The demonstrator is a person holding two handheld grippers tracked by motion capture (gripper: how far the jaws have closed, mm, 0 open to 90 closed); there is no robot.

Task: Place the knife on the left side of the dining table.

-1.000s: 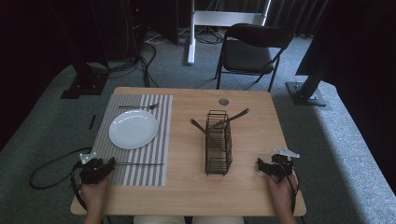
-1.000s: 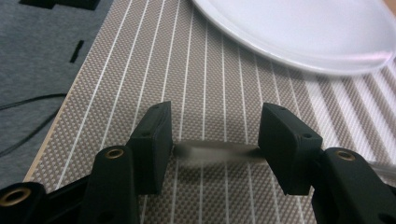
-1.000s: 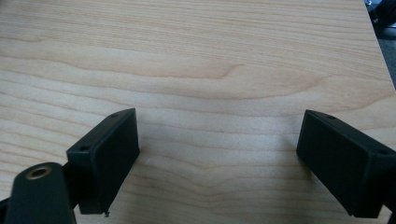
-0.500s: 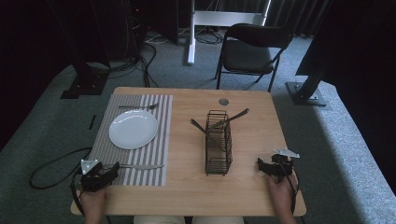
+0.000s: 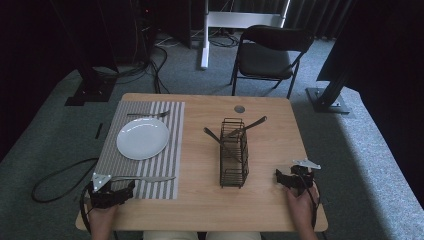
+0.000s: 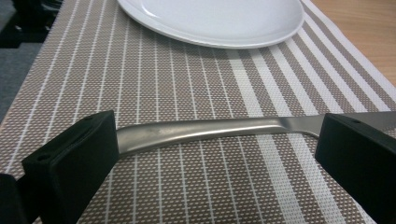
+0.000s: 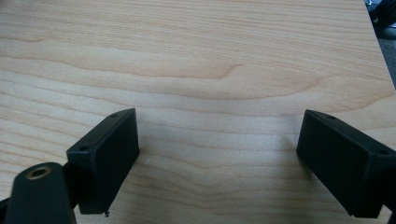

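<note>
A silver knife (image 5: 145, 178) lies along the near edge of the striped placemat (image 5: 170, 165). My left gripper (image 5: 114, 189) sits at the mat's near left corner, open. In the left gripper view the knife's handle (image 6: 205, 130) runs crosswise just beyond the two wide-apart jaws, and neither jaw presses on it. The white plate (image 6: 210, 18) lies farther ahead on the mat (image 6: 187, 84). My right gripper (image 5: 292, 179) rests near the table's front right corner. In the right gripper view it (image 7: 219, 154) is open over bare wood with nothing between its jaws.
The white plate (image 5: 142, 138) sits mid-mat with a fork (image 5: 147, 114) beyond it. A black wire caddy (image 5: 234, 152) stands at the middle of the table (image 5: 200, 150) with two utensils (image 5: 250, 125) leaning out. A folding chair (image 5: 270, 52) stands behind the table.
My left gripper has drawn back a little toward the near edge. The knife stays on the mat. The right gripper has not moved.
</note>
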